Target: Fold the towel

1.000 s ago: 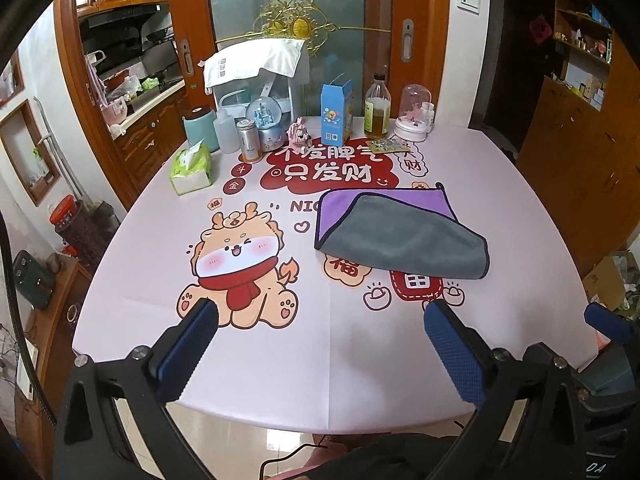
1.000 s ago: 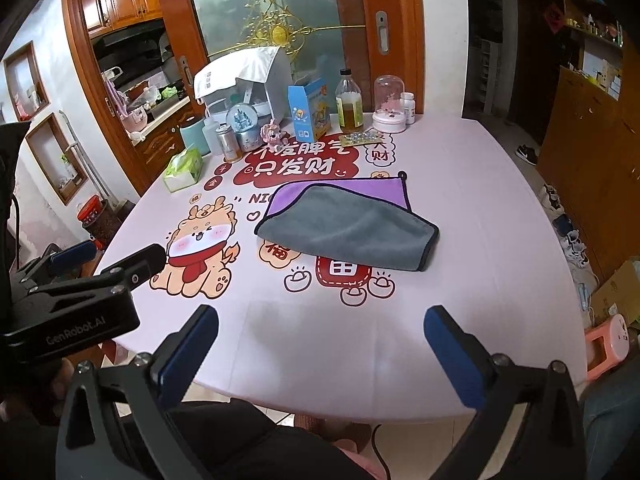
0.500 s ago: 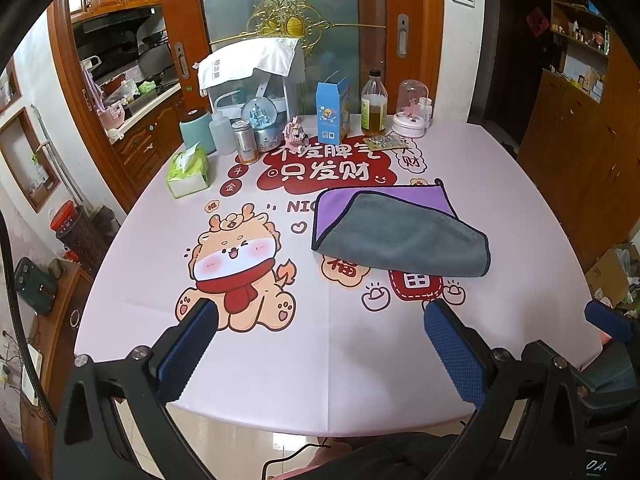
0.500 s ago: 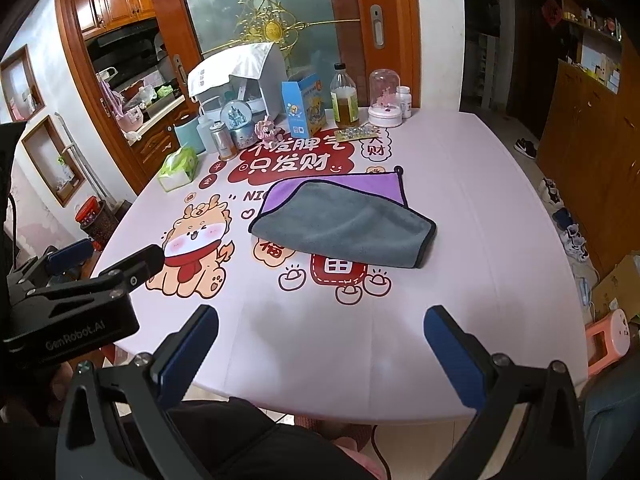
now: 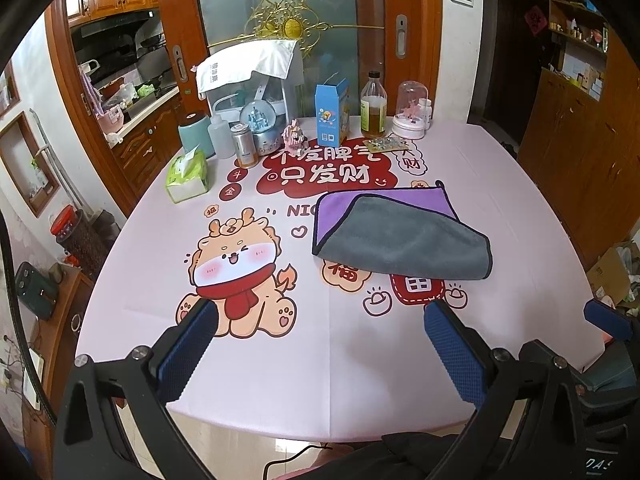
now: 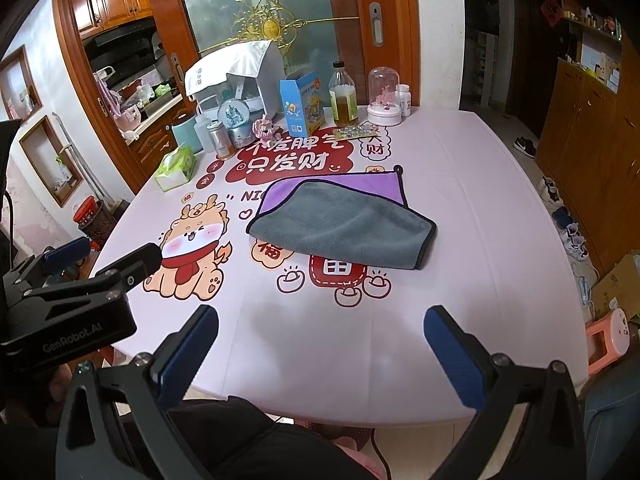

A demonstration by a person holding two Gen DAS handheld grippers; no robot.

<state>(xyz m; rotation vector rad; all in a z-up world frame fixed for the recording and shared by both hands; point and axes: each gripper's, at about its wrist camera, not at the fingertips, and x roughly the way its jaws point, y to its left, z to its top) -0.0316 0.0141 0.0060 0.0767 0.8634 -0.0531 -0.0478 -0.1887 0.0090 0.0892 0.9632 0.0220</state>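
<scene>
A towel, grey on one side and purple on the other with a black hem, lies folded over on the pink table, its grey flap (image 5: 404,240) covering most of the purple layer (image 5: 400,200). It also shows in the right wrist view (image 6: 344,224). My left gripper (image 5: 320,344) is open and empty above the table's near edge, well short of the towel. My right gripper (image 6: 320,344) is open and empty, likewise near the front edge. The left gripper's body shows at the left of the right wrist view (image 6: 80,280).
Clutter lines the table's far edge: a tissue pack (image 5: 187,176), a teal canister (image 5: 194,134), a snow globe (image 5: 262,120), a blue carton (image 5: 332,116), an oil bottle (image 5: 374,108), a glass dome (image 5: 410,112). A wooden cabinet (image 5: 580,140) stands at the right.
Both grippers have risen slightly and drawn back a little; the towel sits a bit lower in both views. The towel itself has not moved. Both grippers stay open.
</scene>
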